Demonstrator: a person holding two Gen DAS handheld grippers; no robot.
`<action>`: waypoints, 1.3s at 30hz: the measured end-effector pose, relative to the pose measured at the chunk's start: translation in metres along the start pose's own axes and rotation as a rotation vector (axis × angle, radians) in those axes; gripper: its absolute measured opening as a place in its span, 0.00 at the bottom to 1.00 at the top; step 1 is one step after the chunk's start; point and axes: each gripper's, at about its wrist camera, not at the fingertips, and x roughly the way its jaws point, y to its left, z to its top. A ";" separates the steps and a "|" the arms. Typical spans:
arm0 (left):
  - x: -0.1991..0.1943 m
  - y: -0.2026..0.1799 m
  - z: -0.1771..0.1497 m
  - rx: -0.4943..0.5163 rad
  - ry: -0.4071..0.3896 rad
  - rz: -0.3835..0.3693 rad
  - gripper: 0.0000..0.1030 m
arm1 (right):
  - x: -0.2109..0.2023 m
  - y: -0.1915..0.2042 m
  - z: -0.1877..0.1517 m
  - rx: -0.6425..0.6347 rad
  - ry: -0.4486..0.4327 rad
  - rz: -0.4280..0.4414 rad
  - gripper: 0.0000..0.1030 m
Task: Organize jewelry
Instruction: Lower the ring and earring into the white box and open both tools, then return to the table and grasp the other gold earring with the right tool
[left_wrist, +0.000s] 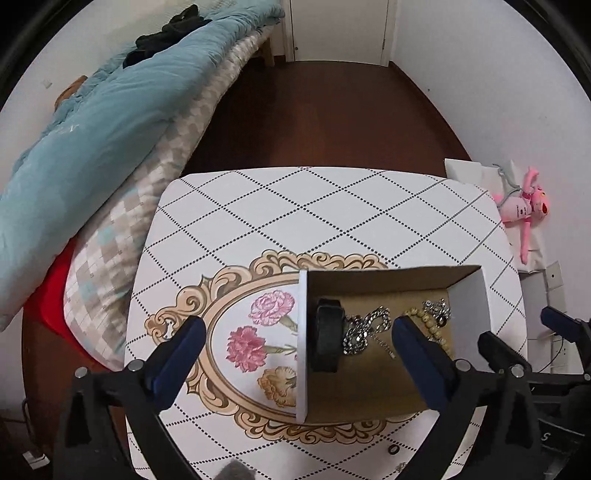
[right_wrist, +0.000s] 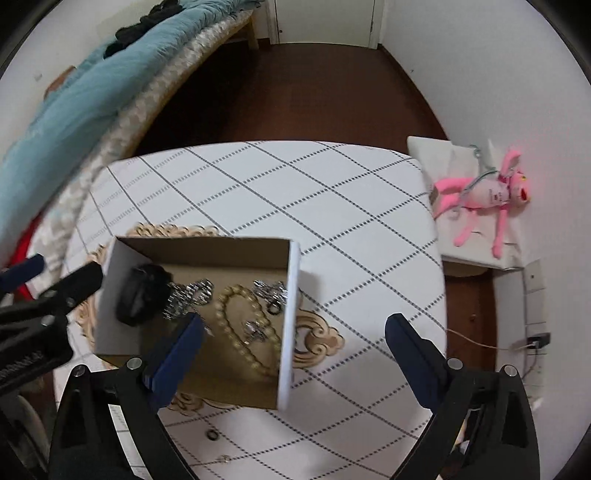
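Observation:
An open cardboard box (left_wrist: 373, 280) (right_wrist: 291, 325) sits on the patterned table. It holds a black band (left_wrist: 327, 338) (right_wrist: 138, 295), a silver chain (left_wrist: 364, 330) (right_wrist: 186, 295), a cream bead necklace (left_wrist: 432, 326) (right_wrist: 240, 339) and small silver pieces (left_wrist: 437, 310) (right_wrist: 271, 291). A small dark ring (left_wrist: 393, 450) (right_wrist: 211, 435) and a tiny earring (right_wrist: 224, 459) lie on the table in front of the box. My left gripper (left_wrist: 297, 349) is open above the box's left wall. My right gripper (right_wrist: 293, 345) is open above the box's right wall. Both are empty.
The white table (left_wrist: 295, 206) (right_wrist: 295, 184) has a diamond pattern and a flower medallion. A bed with a teal quilt (left_wrist: 92, 125) is at the left. A pink plush toy (right_wrist: 487, 195) lies on a white bag at the right. Dark floor lies beyond.

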 end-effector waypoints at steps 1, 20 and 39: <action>-0.001 0.002 -0.002 -0.004 -0.002 0.005 1.00 | -0.001 -0.001 -0.003 0.006 -0.006 -0.007 0.98; -0.009 0.046 -0.135 -0.042 0.045 0.107 1.00 | -0.019 0.016 -0.136 0.059 -0.028 0.045 0.98; 0.040 0.054 -0.185 -0.043 0.173 0.046 1.00 | 0.024 0.070 -0.195 0.004 -0.063 0.042 0.13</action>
